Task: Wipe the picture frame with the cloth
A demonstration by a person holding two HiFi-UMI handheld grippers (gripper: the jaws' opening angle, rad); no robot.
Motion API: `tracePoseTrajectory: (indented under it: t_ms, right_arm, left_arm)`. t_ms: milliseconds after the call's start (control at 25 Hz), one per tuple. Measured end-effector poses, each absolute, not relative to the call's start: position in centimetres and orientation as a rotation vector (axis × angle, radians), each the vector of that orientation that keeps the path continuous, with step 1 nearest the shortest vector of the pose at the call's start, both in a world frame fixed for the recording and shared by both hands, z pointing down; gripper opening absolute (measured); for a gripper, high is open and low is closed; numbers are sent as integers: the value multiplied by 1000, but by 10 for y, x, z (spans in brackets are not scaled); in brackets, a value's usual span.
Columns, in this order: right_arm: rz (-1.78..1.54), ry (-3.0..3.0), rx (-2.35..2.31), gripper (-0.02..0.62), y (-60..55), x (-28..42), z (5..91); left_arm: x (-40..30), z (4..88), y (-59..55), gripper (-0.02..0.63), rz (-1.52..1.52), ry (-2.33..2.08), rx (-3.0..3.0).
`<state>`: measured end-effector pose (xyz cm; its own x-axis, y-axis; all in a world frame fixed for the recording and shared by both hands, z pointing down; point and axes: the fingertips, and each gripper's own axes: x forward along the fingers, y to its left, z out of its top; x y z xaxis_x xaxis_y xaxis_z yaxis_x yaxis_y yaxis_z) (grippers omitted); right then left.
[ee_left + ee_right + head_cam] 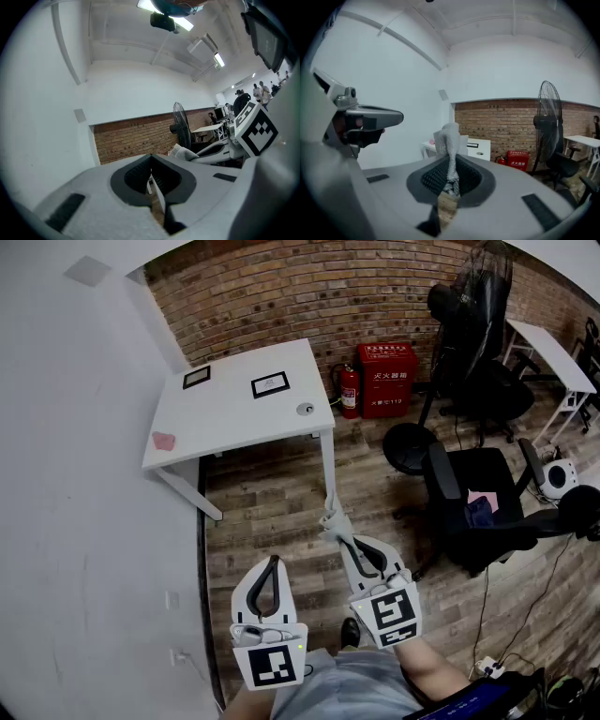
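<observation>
Ahead of you: red brick wall (pixel 309 296) at the back, plain white wall (pixel 66 521) on your left. Wood-plank floor (pixel 272 521). White counter (pixel 244 418) in the corner. Right of it, a red fire cabinet (pixel 387 381) and extinguisher (pixel 349 392) (both against the brick). Black standing fan (pixel 473 296), black office chair (pixel 478 493), second white desk (pixel 548 348) far right. Ceiling strip light (pixel 186 24) lit.
</observation>
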<state>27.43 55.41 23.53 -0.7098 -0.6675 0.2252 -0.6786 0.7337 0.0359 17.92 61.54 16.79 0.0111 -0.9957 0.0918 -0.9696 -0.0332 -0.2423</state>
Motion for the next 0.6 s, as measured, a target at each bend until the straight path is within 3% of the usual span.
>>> tracePoseTrajectory:
  t_ms: [600]
  right_arm:
    - [137, -2735, 1014, 32, 551, 279, 250]
  left_arm:
    - [184, 182, 614, 9, -374, 2170, -2137]
